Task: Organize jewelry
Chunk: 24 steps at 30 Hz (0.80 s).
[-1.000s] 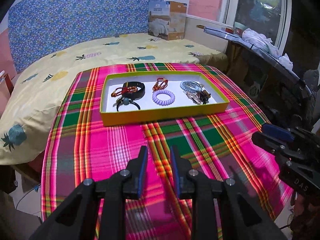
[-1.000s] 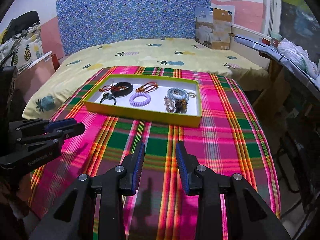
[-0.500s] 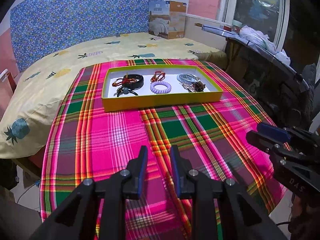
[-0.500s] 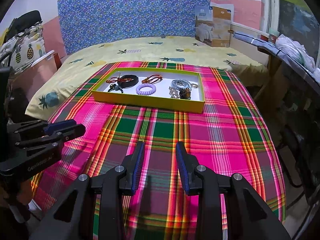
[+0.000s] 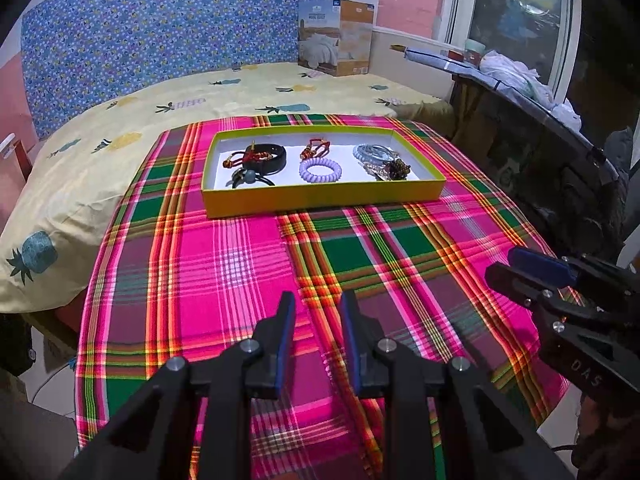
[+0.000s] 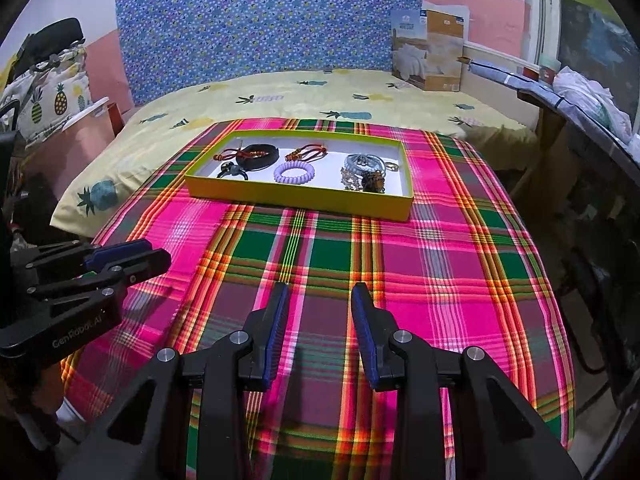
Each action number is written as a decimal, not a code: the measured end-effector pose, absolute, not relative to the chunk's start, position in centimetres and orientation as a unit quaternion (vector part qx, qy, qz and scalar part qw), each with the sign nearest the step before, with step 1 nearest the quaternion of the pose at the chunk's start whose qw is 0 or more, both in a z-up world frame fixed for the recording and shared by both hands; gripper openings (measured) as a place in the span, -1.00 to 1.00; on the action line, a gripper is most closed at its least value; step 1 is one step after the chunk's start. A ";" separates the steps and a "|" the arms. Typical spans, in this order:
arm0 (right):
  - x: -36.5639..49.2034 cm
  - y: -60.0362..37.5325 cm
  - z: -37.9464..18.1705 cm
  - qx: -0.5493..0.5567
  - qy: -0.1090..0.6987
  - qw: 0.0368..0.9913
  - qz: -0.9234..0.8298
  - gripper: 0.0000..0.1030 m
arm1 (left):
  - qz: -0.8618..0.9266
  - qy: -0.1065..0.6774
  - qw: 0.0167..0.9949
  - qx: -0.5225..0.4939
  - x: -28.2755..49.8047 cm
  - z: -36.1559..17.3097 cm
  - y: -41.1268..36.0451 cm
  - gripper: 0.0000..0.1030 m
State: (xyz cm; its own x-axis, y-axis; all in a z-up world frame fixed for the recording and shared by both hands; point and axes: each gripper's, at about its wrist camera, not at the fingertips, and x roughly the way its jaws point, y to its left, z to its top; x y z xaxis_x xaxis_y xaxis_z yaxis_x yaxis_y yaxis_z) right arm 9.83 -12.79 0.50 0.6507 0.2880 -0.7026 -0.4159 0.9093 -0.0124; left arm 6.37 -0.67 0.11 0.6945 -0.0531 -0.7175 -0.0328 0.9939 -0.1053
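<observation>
A shallow yellow box [image 5: 320,199] [image 6: 296,200] with a white floor sits at the far end of the pink plaid cloth [image 5: 240,264] [image 6: 432,264]. Inside lie a black band with red cord [image 5: 260,156] [image 6: 256,156], a lilac spiral hair tie [image 5: 321,169] [image 6: 294,173], a red knotted cord [image 5: 316,147], bluish rings [image 5: 372,152] and a brown beaded piece [image 5: 394,170] [image 6: 370,182]. My left gripper [image 5: 318,304] and my right gripper [image 6: 320,296] hover over the near part of the cloth, well short of the box, both open with nothing between the fingers.
The cloth covers a table set against a bed with a yellow pineapple sheet [image 5: 120,140] and blue headboard [image 6: 264,20]. A cardboard package [image 5: 336,38] stands at the bed's far corner. Dark furniture and a cluttered shelf [image 5: 540,92] line the right side.
Both views have drawn back from the box, which now looks smaller and farther away. The jaws of both grippers kept the same gap.
</observation>
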 end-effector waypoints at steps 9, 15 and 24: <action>10.3 -12.6 0.3 -0.088 0.375 0.902 0.197 -0.36 | -0.004 0.396 0.917 -0.056 6.9 -0.1 -0.6 -0.54; 10.5 -12.6 0.0 -0.087 0.377 0.901 0.197 -0.36 | -0.002 0.401 0.915 -0.056 7.2 -0.5 -0.5 -0.54; 10.7 -12.5 -0.3 -0.087 0.381 0.899 0.198 -0.36 | 0.000 0.405 0.913 -0.054 7.5 -0.7 -0.5 -0.54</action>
